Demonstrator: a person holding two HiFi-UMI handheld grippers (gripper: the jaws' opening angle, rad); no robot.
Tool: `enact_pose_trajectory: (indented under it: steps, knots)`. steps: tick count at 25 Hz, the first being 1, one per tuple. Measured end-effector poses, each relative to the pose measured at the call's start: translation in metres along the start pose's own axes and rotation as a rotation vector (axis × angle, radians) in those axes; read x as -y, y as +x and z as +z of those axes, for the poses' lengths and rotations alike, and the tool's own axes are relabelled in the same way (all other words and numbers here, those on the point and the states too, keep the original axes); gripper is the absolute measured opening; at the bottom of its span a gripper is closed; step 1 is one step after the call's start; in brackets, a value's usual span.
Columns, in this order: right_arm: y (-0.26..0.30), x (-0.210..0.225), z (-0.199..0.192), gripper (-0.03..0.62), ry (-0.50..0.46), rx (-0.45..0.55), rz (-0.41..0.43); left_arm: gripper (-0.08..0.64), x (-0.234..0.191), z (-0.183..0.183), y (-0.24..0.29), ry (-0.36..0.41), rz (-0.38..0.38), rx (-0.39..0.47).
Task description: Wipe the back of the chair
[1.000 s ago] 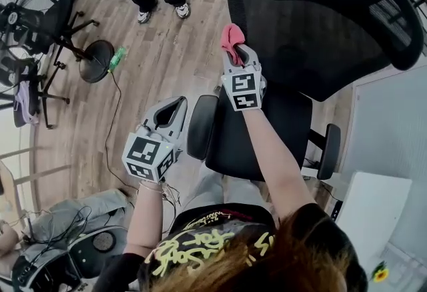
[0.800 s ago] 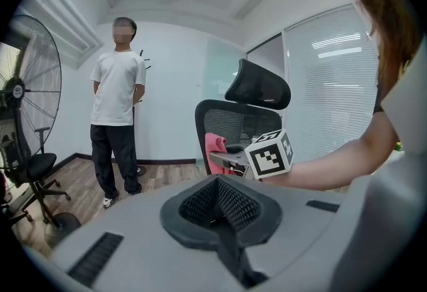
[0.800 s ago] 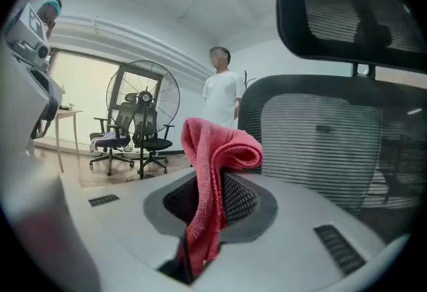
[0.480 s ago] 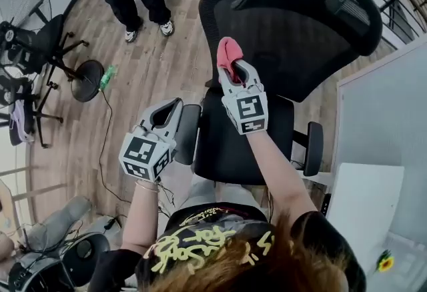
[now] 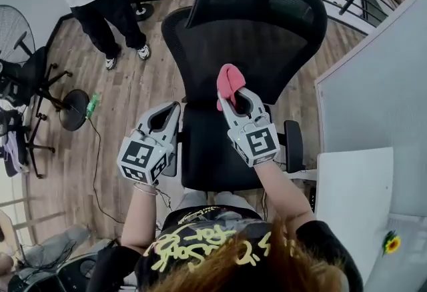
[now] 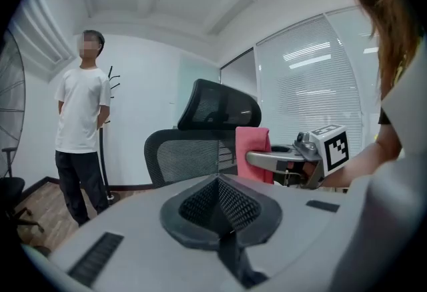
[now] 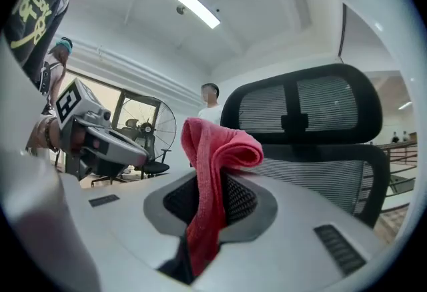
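The right gripper (image 5: pixel 231 96) pinches a pink cloth (image 5: pixel 229 77) mid-frame, near the chair back (image 5: pixel 267 44). The left gripper (image 5: pixel 168 117) is closed, holding nothing.

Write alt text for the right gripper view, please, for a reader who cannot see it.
The right gripper is shut on a folded pink cloth, held before a black mesh chair. The left gripper is at left, with a standing fan and a person behind.

Black matt mesh on chair back (image 5: pixel 250 44); pink fuzzy cloth (image 5: pixel 229 79); wood-plank floor (image 5: pixel 133 104), low sheen.
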State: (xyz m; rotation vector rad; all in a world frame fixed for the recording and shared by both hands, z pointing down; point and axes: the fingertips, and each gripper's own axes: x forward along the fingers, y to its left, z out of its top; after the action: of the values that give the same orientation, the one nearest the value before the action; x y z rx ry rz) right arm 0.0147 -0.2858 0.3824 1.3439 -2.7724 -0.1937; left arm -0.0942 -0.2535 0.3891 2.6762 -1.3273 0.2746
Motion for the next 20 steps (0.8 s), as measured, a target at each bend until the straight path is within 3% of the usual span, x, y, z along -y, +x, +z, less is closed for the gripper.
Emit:
enact_pose_trajectory:
  steps: [7,20]
  knots:
    - [-0.058,0.025,0.015,0.061,0.022,0.035,-0.060,-0.008,0.034,0.023,0.012,0.039,-0.057,0.054]
    - [-0.099,0.043,0.032,0.060,-0.026,0.068,-0.107,-0.008,0.056,0.044,0.016,0.068,-0.063,0.130]
